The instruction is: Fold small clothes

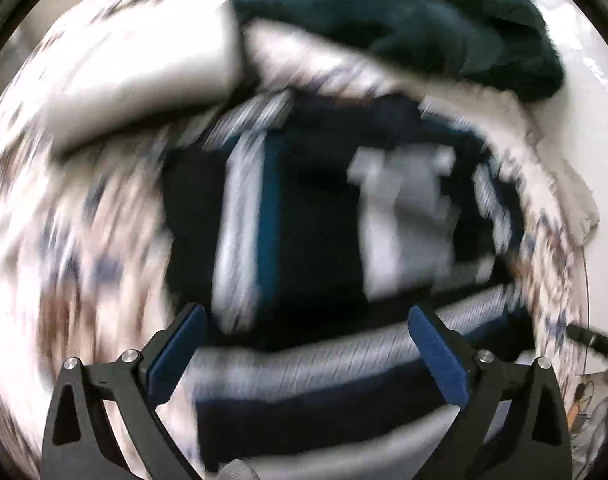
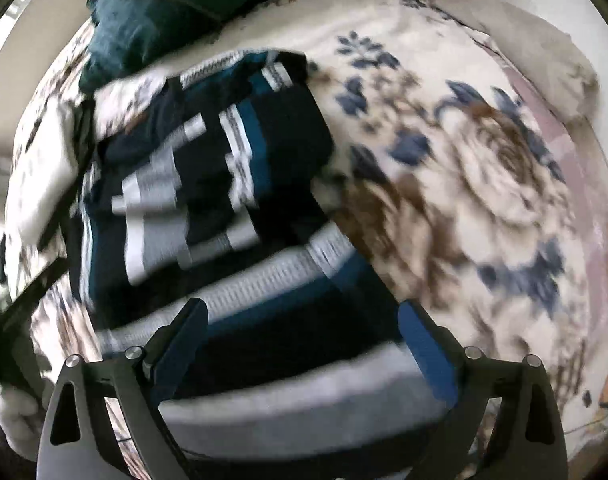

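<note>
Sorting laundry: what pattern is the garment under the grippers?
Navy sweater with grey, white and teal stripes; clearest in the right wrist view.

The right gripper (image 2: 302,316) pointed down with its jaws spread wide and nothing pressed between the blue pads (image 2: 428,354). Below it lay a striped garment (image 2: 208,184) (navy, teal, grey and white bands, blurred) on a floral blanket (image 2: 484,168). A dark teal cloth (image 2: 156,12) sat beyond the garment, near the top edge.

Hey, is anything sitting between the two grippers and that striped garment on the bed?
Nothing visible. Both the left gripper and right gripper are open directly above the striped garment, with only air between their pads and the cloth.
</note>
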A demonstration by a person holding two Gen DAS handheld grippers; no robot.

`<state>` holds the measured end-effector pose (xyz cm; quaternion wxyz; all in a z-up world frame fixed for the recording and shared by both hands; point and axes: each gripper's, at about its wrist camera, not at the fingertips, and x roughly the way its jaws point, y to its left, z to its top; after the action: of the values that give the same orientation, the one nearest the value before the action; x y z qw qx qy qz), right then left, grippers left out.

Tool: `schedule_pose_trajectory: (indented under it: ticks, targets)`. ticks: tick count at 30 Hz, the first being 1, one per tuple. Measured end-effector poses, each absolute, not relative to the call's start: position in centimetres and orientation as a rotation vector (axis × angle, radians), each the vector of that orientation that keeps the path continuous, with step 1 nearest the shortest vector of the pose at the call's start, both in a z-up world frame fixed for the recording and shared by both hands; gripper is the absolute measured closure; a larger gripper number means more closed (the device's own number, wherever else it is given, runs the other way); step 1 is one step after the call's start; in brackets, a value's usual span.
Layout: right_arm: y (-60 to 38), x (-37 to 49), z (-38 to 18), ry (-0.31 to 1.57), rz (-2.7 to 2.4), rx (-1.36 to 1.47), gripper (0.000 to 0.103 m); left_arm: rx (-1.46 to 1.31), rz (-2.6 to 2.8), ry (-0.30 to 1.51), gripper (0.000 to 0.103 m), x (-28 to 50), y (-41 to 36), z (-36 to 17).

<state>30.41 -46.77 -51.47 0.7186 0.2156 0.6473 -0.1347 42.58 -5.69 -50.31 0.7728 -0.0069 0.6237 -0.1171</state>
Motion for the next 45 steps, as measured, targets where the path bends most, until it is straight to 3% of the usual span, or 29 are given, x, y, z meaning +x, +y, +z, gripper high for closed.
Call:
schedule_pose_trajectory:
  ticks: [9,10,11,12,13,14,16,20,22,23,24,25,26,27,28,32,36,45]
  targets:
    - [-50.3,14.2,-57.7,1.631,-0.521,0.48,0.006,-0.16,-0.042,1.726,0.004,25.2,3.5,-59.0]
    - [-50.6,13.3,-58.4,1.638,-0.524,0.505,0.006,-0.187,-0.058,1.741,0.027,24.1,3.6,-60.0]
    - [-51.1,11.9,-59.8,1.654,-0.515,0.556,0.011,-0.158,-0.067,1.705,0.041,23.5,3.4,-60.0]
    - [-51.2,11.1,-60.5,1.667,-0.502,0.603,0.024,-0.131,-0.073,1.675,0.079,23.4,3.2,-59.6]
    - [-51.1,10.5,-61.0,1.684,-0.484,0.649,0.075,-0.143,-0.101,1.651,0.098,23.7,3.0,-58.4]
    - [-50.6,10.2,-61.2,1.732,-0.496,0.63,0.101,-0.161,-0.11,1.64,0.099,23.9,2.9,-57.6]
    - [-49.5,10.5,-60.6,1.761,-0.478,0.566,0.103,-0.147,-0.157,1.585,0.099,24.7,2.1,-55.7]
    - [-49.1,10.8,-59.4,1.756,-0.492,0.44,0.103,-0.11,-0.128,1.624,0.098,24.5,2.8,-57.5]
    - [-50.3,10.2,-59.7,1.77,-0.517,0.495,0.103,-0.163,-0.116,1.665,0.091,24.4,4.0,-58.0]
    - [-50.8,10.1,-59.6,1.769,-0.503,0.539,0.102,-0.177,-0.106,1.672,0.086,24.5,4.2,-57.8]
    - [-51.2,10.2,-59.2,1.763,-0.475,0.583,0.101,-0.167,-0.079,1.679,0.068,24.6,4.4,-57.4]
    - [-51.4,10.7,-58.4,1.757,-0.441,0.601,0.089,-0.147,-0.049,1.679,0.051,24.6,4.4,-56.7]
    - [-51.7,11.1,-57.6,1.744,-0.423,0.595,0.075,-0.148,-0.039,1.667,0.047,24.7,4.6,-55.8]
    - [-52.0,11.8,-56.4,1.713,-0.398,0.589,0.042,-0.156,-0.022,1.644,0.045,24.6,4.6,-54.7]
    - [-52.3,12.5,-55.3,1.685,-0.37,0.592,0.021,-0.165,0.008,1.613,0.045,24.5,4.4,-53.3]
    - [-53.7,15.5,-52.3,1.629,-0.283,0.586,0.02,-0.204,0.006,1.521,0.045,24.2,0.6,-48.9]
    - [-56.3,19.0,-50.2,1.567,-0.193,0.606,0.02,-0.224,-0.169,1.516,0.045,24.6,-10.1,-47.5]
    - [-65.5,24.5,-51.1,1.585,0.002,0.561,0.02,-0.249,-0.381,1.676,0.045,20.3,-33.3,-54.1]
